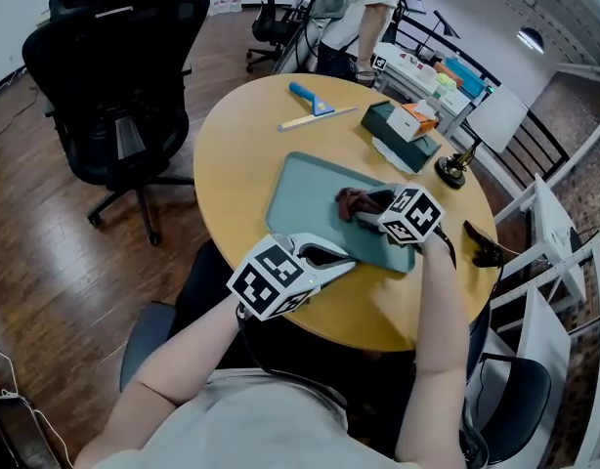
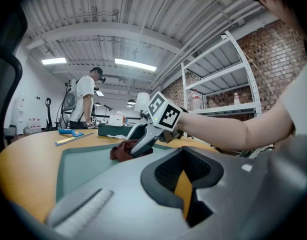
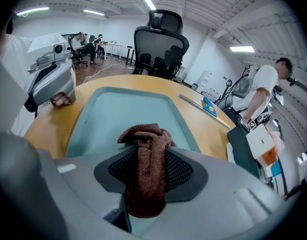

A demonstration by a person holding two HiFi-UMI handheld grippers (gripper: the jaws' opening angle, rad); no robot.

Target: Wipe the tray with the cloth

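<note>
A teal tray [image 1: 305, 189] lies in the middle of the round wooden table [image 1: 241, 135]. A dark red cloth [image 1: 353, 203] is bunched on its right half. My right gripper [image 1: 371, 206] is shut on the cloth [image 3: 143, 134], which hangs in a fold between the jaws of the right gripper [image 3: 149, 156] and touches the tray [image 3: 123, 109]. My left gripper [image 1: 347, 259] rests at the tray's near rim with its tips together. In the left gripper view its jaws hide whether the left gripper [image 2: 178, 151] pinches the rim; the cloth [image 2: 124, 151] shows beyond.
A blue squeegee [image 1: 310, 99] and a flat strip [image 1: 318, 118] lie at the far side. A dark green box [image 1: 398, 133] with an orange-and-white carton [image 1: 414, 118] stands at the back right. A black office chair [image 1: 119, 76] is to the left. A person [image 1: 364, 13] stands beyond the table.
</note>
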